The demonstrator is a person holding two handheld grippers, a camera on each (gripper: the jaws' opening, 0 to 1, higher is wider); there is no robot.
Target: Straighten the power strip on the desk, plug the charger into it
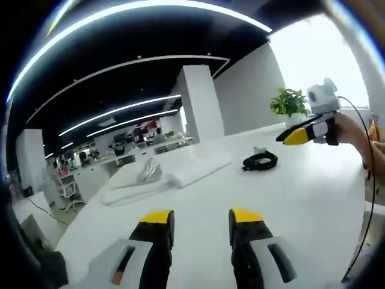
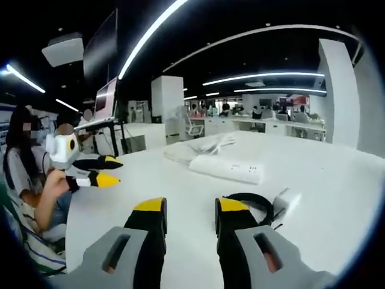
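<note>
Both grippers, left [image 1: 201,224] and right [image 2: 190,212], gape wide, holding nothing. Risk: snagging white charger's [image 2: 285,203] coiled black cable [image 2: 251,202], or shoving long white power strip [image 2: 227,168] crooked across white counter [image 2: 337,180].

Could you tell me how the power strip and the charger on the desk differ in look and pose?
The power strip is a long white bar lying flat, whereas the charger is a small white block. The charger has a black cable coiled beside it, while the power strip lies near a bundle of white cord. Both rest unplugged on the white desk, with neither gripper touching them.
</note>
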